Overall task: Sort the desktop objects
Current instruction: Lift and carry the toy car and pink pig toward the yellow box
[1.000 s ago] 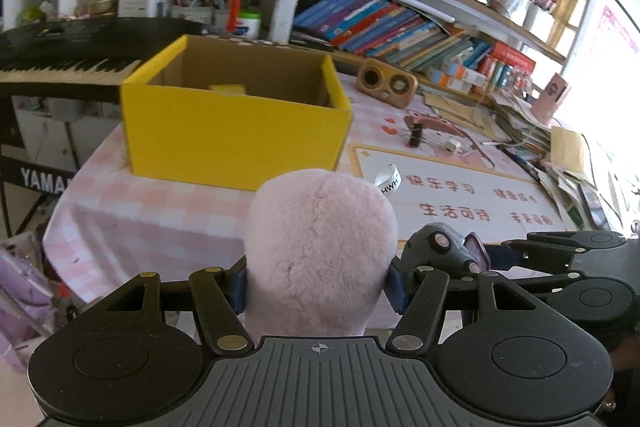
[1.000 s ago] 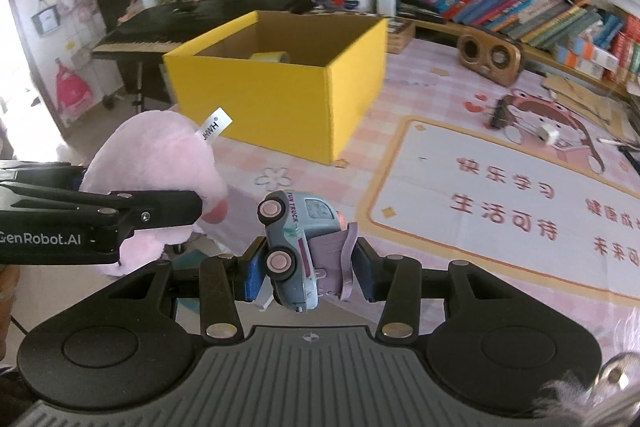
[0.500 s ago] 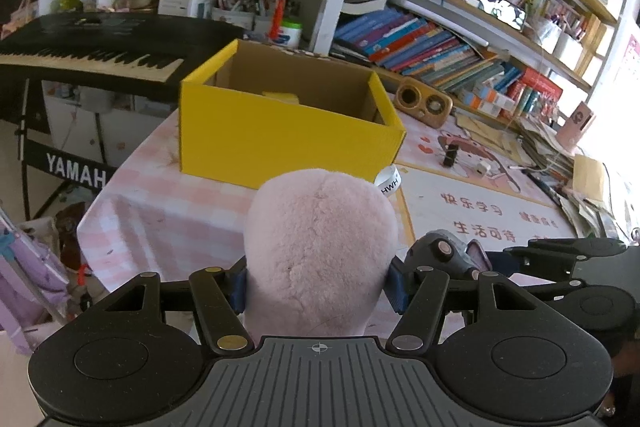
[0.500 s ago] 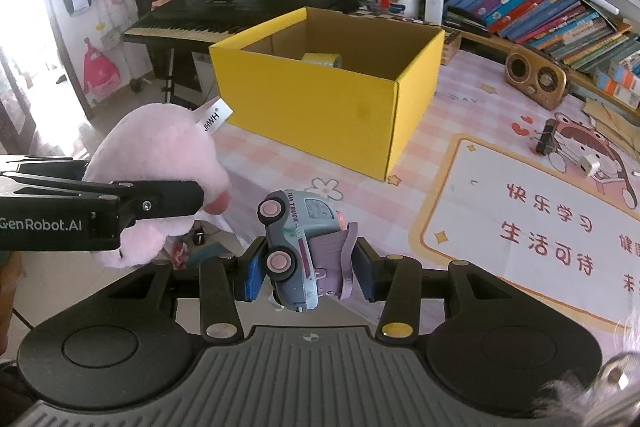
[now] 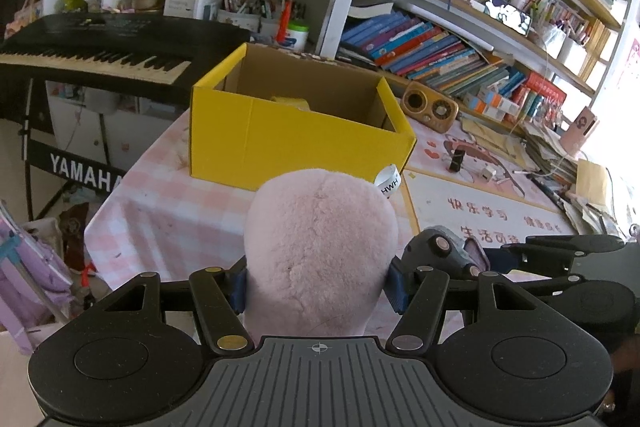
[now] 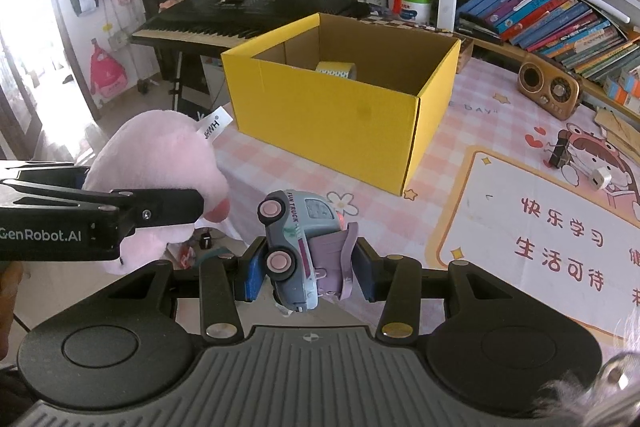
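My left gripper (image 5: 318, 287) is shut on a pink plush toy (image 5: 320, 259) with a white tag, held in the air near the table's front left corner. It also shows in the right wrist view (image 6: 160, 187). My right gripper (image 6: 306, 275) is shut on a grey-blue toy truck (image 6: 296, 243) with pink wheels, tilted on its side, just right of the plush. The open yellow cardboard box (image 5: 296, 139) (image 6: 340, 115) stands ahead on the pink checked tablecloth. A yellow tape roll (image 6: 336, 70) lies inside it.
A wooden radio-style speaker (image 6: 548, 91) stands right of the box. A printed mat (image 6: 540, 227) with small clips and a white plug lies to the right. A black keyboard (image 5: 92, 51) stands left of the table. Bookshelves line the back.
Both grippers have drawn back and upward from the box with their toys still held. The box now looks farther away and more of the floor shows.
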The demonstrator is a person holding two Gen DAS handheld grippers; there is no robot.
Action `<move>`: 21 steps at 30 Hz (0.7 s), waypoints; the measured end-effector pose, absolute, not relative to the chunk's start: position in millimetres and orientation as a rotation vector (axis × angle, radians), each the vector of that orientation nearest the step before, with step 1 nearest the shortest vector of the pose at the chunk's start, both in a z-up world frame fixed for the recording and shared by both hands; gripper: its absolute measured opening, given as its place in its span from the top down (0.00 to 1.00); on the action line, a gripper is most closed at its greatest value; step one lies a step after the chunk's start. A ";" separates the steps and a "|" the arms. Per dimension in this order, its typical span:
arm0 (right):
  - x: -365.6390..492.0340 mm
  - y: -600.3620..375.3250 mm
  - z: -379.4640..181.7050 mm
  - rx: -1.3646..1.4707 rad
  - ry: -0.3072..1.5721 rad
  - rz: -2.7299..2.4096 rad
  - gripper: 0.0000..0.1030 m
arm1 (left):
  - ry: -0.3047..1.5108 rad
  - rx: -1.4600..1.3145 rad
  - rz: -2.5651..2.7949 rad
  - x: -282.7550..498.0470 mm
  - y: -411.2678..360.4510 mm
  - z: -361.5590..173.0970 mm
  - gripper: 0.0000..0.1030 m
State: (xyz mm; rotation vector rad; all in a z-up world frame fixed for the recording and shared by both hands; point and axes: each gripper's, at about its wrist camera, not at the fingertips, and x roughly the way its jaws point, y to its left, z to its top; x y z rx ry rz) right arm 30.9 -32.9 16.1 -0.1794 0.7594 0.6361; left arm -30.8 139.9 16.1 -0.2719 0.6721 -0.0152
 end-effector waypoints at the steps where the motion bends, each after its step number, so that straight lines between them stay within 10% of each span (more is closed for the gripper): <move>1: 31.8 -32.7 16.4 -0.181 0.760 0.637 0.59 | 0.672 -0.274 -0.015 -30.1 139.8 16.3 0.40; 21: 70.3 -26.5 32.7 -0.160 0.705 0.680 0.59 | 0.604 -0.239 0.000 10.0 139.8 39.4 0.40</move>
